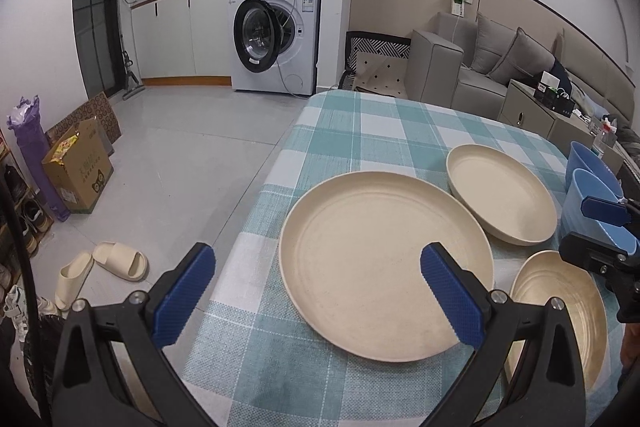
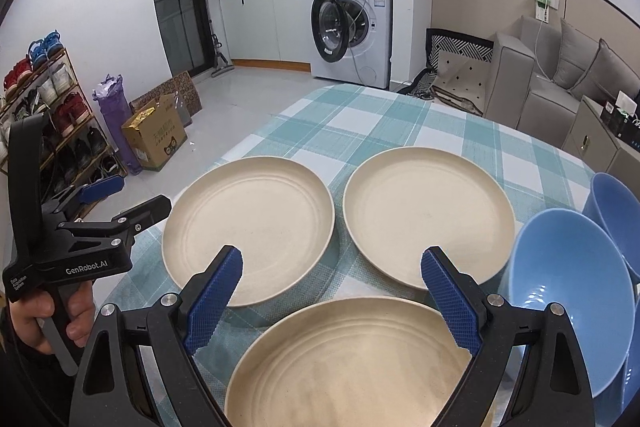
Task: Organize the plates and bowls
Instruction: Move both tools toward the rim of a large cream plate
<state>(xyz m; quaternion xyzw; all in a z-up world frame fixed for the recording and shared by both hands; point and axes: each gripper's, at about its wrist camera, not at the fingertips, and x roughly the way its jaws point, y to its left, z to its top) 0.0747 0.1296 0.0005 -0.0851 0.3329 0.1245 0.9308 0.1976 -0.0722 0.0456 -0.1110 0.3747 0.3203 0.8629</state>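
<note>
Three cream plates lie on the checked tablecloth (image 2: 400, 119). The left plate (image 1: 384, 263) (image 2: 248, 231) is nearest the table's left edge. The far plate (image 1: 500, 193) (image 2: 428, 219) lies to its right. The near plate (image 1: 560, 315) (image 2: 348, 363) is closest to me. Two blue bowls stand at the right: one (image 1: 592, 207) (image 2: 568, 295) nearer, one (image 1: 584, 157) (image 2: 616, 211) behind it. My left gripper (image 1: 316, 291) is open and empty, over the table's left edge by the left plate. My right gripper (image 2: 332, 291) is open and empty above the near plate.
The table's left edge (image 1: 256, 203) drops to a tiled floor with slippers (image 1: 104, 267) and a cardboard box (image 1: 78, 171). A shoe rack (image 2: 48, 115) stands far left. A washing machine (image 1: 276, 31) and a grey sofa (image 1: 492, 63) are behind the table.
</note>
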